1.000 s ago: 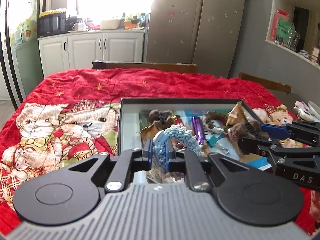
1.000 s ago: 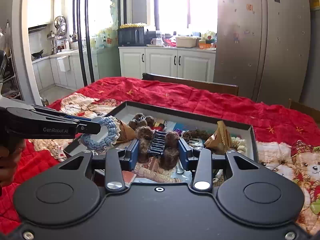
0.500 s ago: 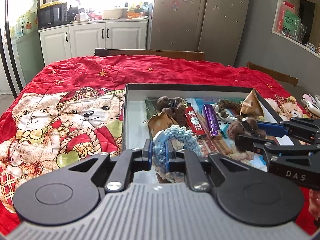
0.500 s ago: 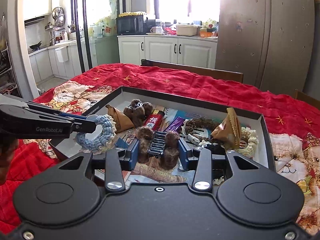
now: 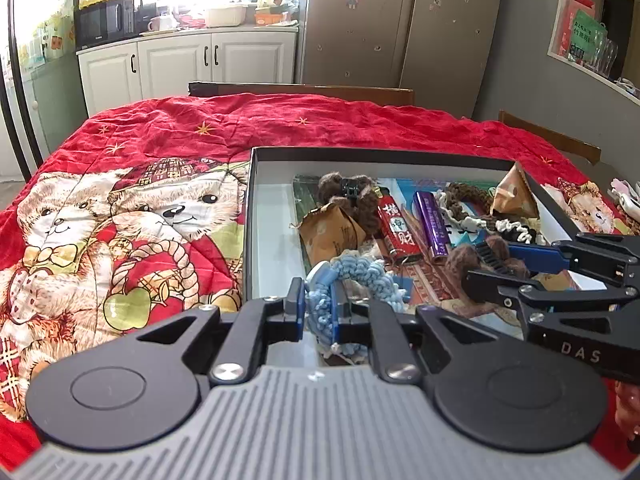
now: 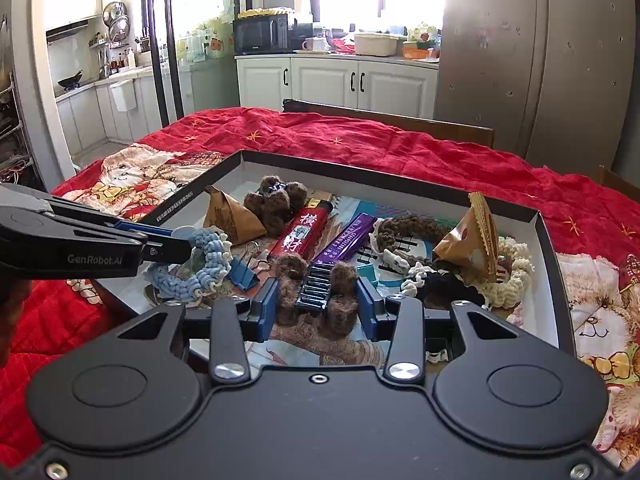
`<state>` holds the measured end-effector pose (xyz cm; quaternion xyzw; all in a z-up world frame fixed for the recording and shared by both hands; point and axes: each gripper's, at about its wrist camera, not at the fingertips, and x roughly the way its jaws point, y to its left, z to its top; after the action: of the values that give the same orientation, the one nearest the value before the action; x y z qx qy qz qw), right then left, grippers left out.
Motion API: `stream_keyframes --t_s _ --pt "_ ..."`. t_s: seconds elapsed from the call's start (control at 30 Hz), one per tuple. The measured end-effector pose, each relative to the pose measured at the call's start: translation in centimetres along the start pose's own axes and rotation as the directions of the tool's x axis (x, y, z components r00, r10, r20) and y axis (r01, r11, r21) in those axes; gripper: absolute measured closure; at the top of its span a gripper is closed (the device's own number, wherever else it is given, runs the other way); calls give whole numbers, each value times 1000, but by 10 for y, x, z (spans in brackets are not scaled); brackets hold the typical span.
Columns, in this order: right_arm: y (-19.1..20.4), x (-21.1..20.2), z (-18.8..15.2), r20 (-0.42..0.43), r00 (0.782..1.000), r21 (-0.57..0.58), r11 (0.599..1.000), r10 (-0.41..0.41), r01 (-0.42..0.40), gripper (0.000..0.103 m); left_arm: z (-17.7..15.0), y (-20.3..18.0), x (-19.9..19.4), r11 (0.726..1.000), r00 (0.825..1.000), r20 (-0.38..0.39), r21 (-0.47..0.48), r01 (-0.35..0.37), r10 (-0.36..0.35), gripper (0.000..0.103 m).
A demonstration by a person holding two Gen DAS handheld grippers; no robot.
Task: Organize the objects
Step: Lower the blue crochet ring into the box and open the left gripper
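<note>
Left claw clenched on a pale blue crocheted ring, low over the near left corner of a shallow black-rimmed box. Right claw clenched on a brown fuzzy hair clip with dark comb teeth, low over the near middle of the same box.

Inside the box, bare white floor only along the left wall, from near corner to far corner. Everything else crowded: a brown paper pyramid packet, a second brown fuzzy clip behind it, a red lighter and a purple lighter side by side, a brown crocheted ring, a second paper packet leaning up near the right wall, a cream crocheted ring beyond it, a blue binder clip just beside the blue ring.

Outside the box, wide open red bear-print cloth over the tabletop to the left and behind, a chair back at the far edge. Between the two claws, little room; the right claw's fingers close beside the left one's load.
</note>
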<state>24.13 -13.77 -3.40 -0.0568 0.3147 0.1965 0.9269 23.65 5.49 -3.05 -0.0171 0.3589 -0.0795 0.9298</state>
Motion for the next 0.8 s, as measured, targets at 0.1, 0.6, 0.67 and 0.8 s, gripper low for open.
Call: stream_keyframes --t_s 0.1,0.6,0.67,0.8 --pt "-1 3 -1 -6 1000 0 1000 -1 1 64 -1 0 2 1000 1000 -2 1 -1 1 88" --pt "0 11 -3 -31 1000 -10 1000 -2 1 63 -3 -1 6 1000 1000 -9 9 -6 6 88" --pt "0 11 -3 -33 999 -11 1000 -2 1 62 -4 -1 6 1000 1000 -9 12 -7 7 87" --pt "0 11 -3 -31 1000 -13 1000 -5 5 59 -4 -2 5 1000 1000 -10 19 -2 2 71"
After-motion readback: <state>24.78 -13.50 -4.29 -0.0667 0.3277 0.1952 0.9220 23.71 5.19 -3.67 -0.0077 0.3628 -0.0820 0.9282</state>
